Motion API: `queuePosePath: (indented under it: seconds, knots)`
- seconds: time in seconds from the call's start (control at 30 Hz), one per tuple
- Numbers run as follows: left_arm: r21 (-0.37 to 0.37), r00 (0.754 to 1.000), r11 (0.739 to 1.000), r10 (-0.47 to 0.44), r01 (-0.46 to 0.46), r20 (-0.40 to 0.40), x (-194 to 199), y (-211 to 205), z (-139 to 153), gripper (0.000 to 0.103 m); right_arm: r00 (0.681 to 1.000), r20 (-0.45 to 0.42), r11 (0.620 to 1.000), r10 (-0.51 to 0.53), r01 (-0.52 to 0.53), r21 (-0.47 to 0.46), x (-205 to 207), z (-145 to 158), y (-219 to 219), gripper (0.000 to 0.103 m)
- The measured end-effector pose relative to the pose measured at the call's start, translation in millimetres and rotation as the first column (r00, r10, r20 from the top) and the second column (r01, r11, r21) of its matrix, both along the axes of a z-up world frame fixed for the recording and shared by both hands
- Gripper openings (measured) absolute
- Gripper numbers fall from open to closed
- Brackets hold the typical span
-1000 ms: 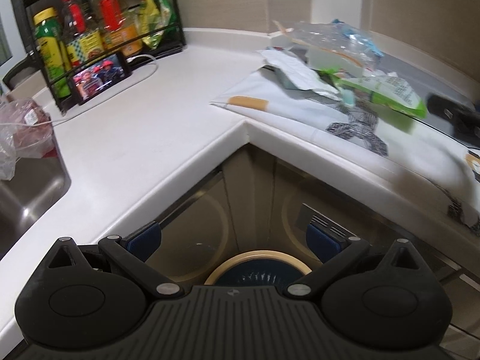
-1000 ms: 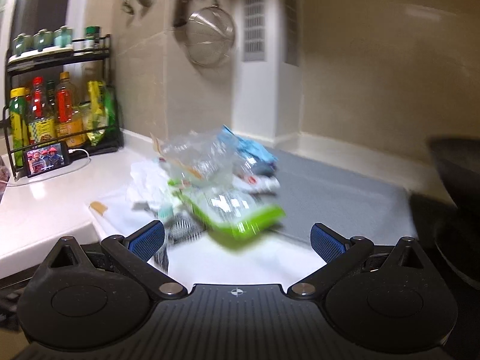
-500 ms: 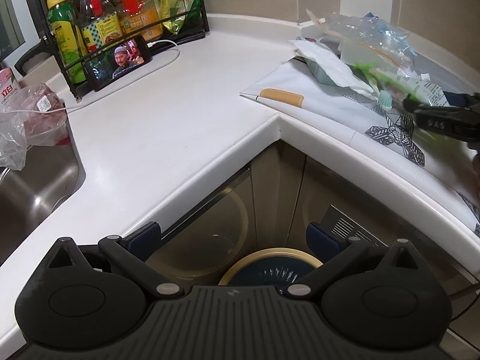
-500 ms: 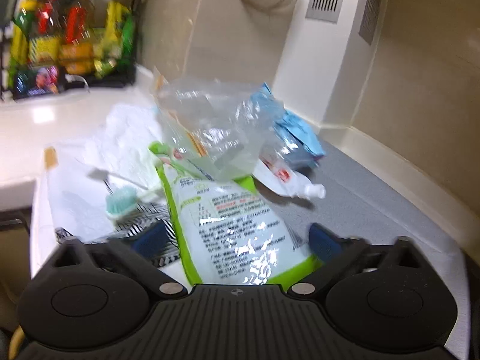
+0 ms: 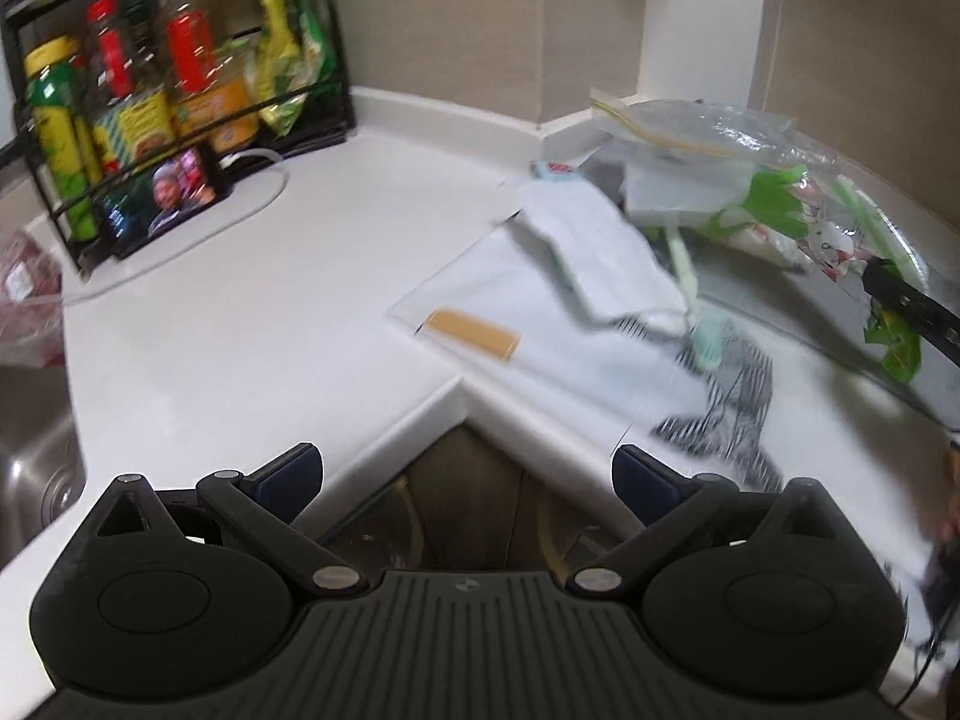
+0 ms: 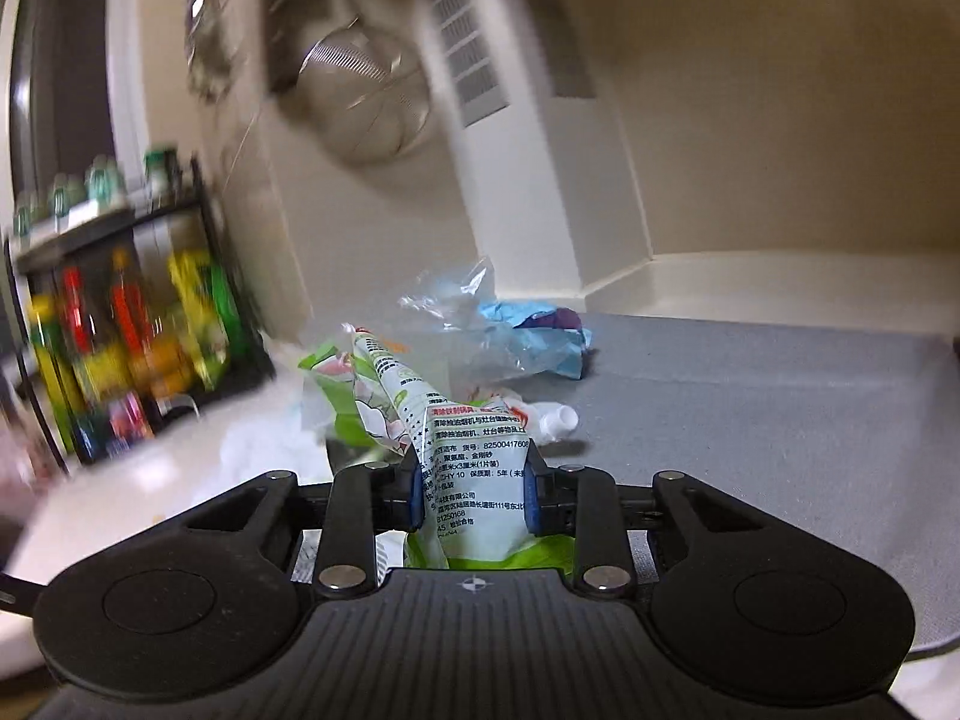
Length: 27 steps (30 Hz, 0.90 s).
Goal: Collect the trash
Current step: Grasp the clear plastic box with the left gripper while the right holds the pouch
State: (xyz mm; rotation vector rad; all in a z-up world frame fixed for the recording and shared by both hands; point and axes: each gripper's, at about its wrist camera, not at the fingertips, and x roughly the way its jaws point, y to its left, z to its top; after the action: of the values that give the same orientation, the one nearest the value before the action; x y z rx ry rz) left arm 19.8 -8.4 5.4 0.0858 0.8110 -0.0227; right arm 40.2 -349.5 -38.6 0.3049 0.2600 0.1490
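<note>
A heap of trash lies on the counter: a clear plastic bag (image 5: 708,126), a white wrapper (image 5: 600,246), a mint toothbrush (image 5: 702,336) and a green and white packet (image 6: 420,414). My right gripper (image 6: 471,480) is closing, and its blue pads press the packet's crumpled near end from both sides. In the left wrist view one black finger of that gripper (image 5: 912,306) shows at the right edge, with a green corner of the packet beside it. My left gripper (image 5: 465,471) stands open and empty over the counter's inner corner, short of the heap.
A black rack of bottles (image 5: 150,108) and a lit phone (image 5: 168,192) stand at the back left, and a sink (image 5: 30,450) lies at the far left. A blue wrapper (image 6: 540,336) and a small white tube (image 6: 552,420) rest on the grey mat (image 6: 750,408). A strainer (image 6: 366,102) hangs on the wall.
The right gripper's jaws went from wide open to closed around the green and white packet, and its view rolled. The left gripper moved forward over the counter corner, so the bin below dropped out of view.
</note>
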Motion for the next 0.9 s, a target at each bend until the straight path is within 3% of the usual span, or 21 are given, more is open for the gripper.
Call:
queuePosePath:
  seconds: [0.13,0.27,0.37,0.5,0.7,0.9]
  knots:
    - [-0.037,0.998,0.999,-0.022,0.024,0.057,17.9,-18.9,16.0,0.103,0.989,0.134,0.995,0.058,-0.068,0.077,-15.6,10.9,-5.5,0.031]
    - [-0.028,0.992,0.999,-0.043,0.047,0.115,36.1,-40.2,27.6,0.103,0.978,0.206,0.990,-0.022,-0.007,0.141,-24.8,15.1,-17.3,0.032]
    - [-0.022,0.992,0.998,-0.059,0.062,0.108,53.2,-55.8,28.7,0.103,0.976,0.161,0.976,-0.146,0.115,0.187,-21.9,11.4,-30.3,0.032]
    - [-0.071,0.995,0.994,-0.073,0.078,0.073,80.8,-75.1,25.5,0.103,0.964,0.081,0.943,-0.255,0.229,0.244,-17.7,3.5,-46.3,0.032]
    - [-0.128,0.998,0.991,-0.051,0.048,-0.023,133.7,-109.5,10.5,0.103,0.961,0.041,0.931,-0.274,0.254,0.263,-12.4,-5.3,-46.3,0.033]
    - [-0.075,0.996,0.997,-0.017,0.011,-0.089,178.2,-134.1,-8.0,0.103,0.963,0.021,0.928,-0.267,0.251,0.276,-4.1,-2.5,-45.8,0.033]
